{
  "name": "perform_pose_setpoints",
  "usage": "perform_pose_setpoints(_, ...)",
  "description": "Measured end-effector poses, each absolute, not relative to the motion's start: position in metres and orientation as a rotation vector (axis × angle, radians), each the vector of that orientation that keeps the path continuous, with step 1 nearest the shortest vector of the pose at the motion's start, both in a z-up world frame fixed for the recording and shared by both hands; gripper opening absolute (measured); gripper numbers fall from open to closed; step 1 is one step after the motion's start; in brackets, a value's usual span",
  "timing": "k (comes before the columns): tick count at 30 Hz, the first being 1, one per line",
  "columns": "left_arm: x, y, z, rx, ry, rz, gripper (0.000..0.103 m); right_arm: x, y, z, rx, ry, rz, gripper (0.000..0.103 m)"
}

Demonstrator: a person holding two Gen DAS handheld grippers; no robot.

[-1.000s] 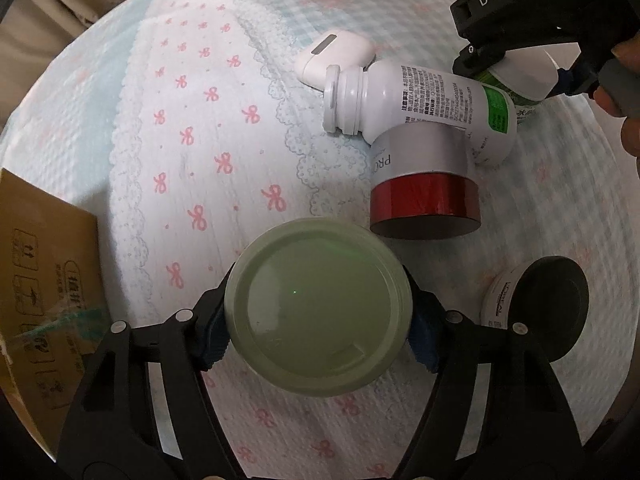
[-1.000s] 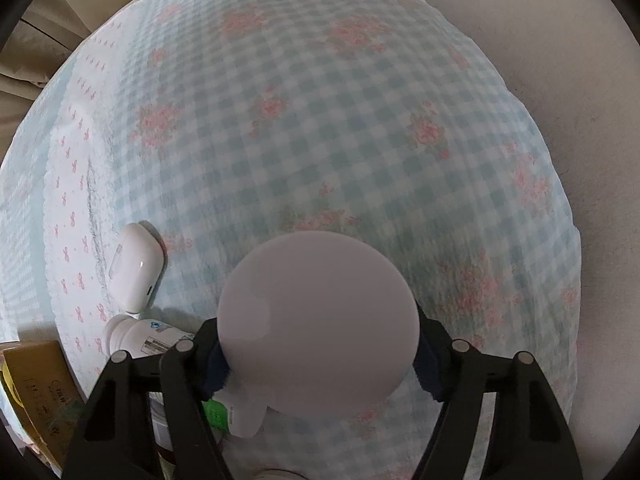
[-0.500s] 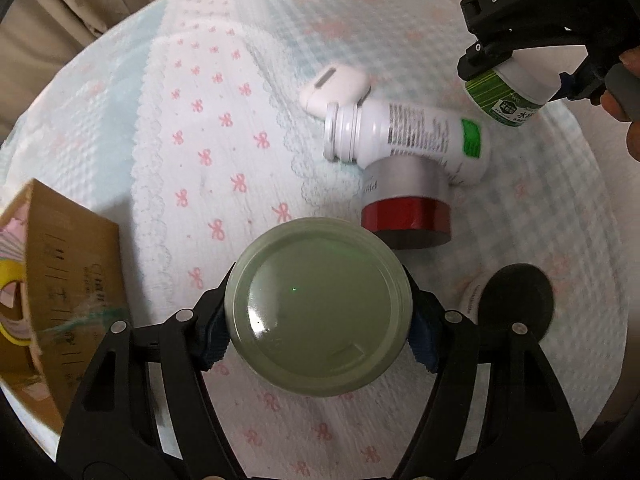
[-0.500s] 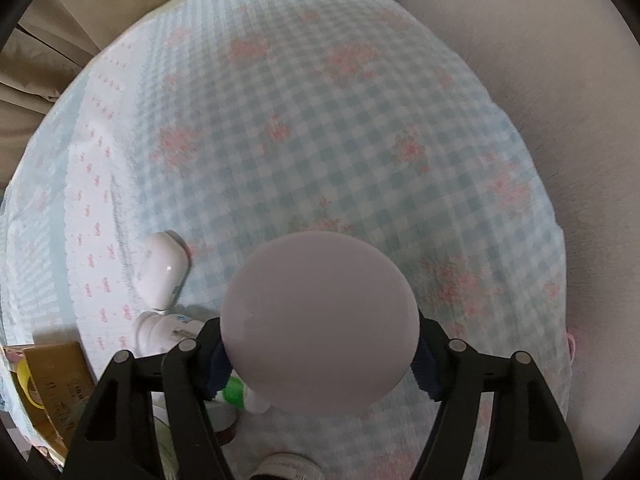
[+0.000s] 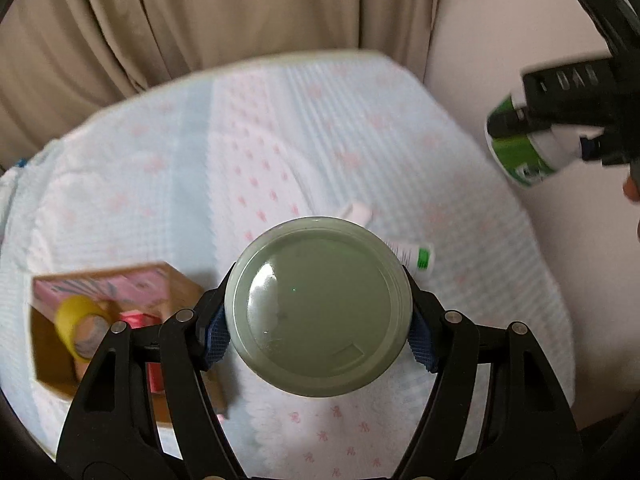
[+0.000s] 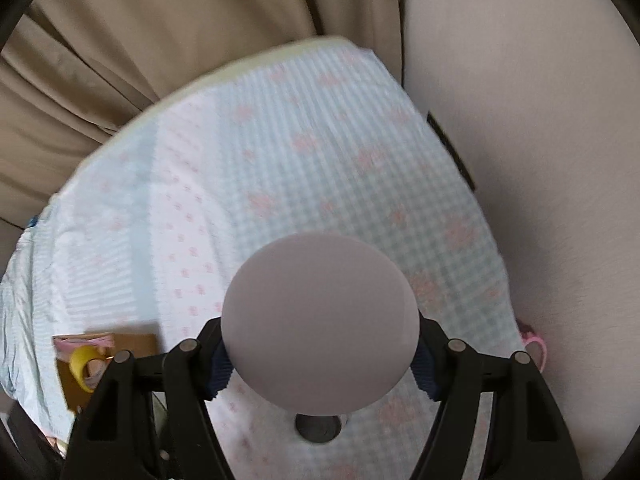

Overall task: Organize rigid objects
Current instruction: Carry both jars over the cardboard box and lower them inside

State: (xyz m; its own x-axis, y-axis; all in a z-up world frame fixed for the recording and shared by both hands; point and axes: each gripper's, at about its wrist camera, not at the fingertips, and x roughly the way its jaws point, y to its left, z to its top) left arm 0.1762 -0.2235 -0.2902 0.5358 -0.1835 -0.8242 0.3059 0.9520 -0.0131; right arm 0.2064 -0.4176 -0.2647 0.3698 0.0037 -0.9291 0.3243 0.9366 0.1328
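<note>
My left gripper is clamped on one jar with a pale green lid; its blue-padded fingers press the lid's rim from both sides, and the jar is held up above the bed. My right gripper is likewise closed on one container, a white-capped bottle whose round cap fills the middle of the right wrist view. In the left wrist view I see that same bottle from the side, with a green label, held well above the bed against the wall at upper right.

Counting what lies on the bed's blue-check and pink-bow cover: one cardboard box at lower left, open, with one yellow tape roll inside, a pink-printed item along its far wall, and something red partly hidden behind my left gripper. One white bottle with a green band lies on its side just behind the green lid, mostly covered by it. One small white object shows beside it, too blurred to identify. In the right wrist view, one dark round cap sits on the cover below the held bottle.

Beige curtains hang behind the bed.
</note>
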Motion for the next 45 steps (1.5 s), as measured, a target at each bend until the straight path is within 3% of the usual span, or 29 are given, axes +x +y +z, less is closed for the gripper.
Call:
perform_pose_setpoints(9, 0.163, -0.158, -0.17, 0.099, 0.845, -0.249, 0.069, 0.171, -0.362, -0.153, 0.275, 1.065, -0.101, 0.067)
perform_pose_setpoints(19, 0.146, -0.041, -0.128, 0.058, 0.816, -0.187, 0.069, 0.149, -0.255, -0.105, 0.229, 0.991, 0.031, 0.067)
perform_pose_setpoints(26, 0.151, 0.053, -0.14, 0.051, 0.876, -0.188, 0.069, 0.137, -0.164, -0.114, 0.238, 1.017, 0.046, 0.067)
perform_pose_setpoints(33, 0.17, 0.134, -0.186, 0.084, 0.963, -0.211, 0.069, 0.136, -0.095, -0.157, 0.297, 1.096, -0.01, 0.067)
perform_pose_setpoints(45, 0.195, 0.178, -0.292, 0.122, 1.142, -0.237, 0.069, 0.165, -0.036, -0.26, 0.33, 1.309, -0.048, 0.067)
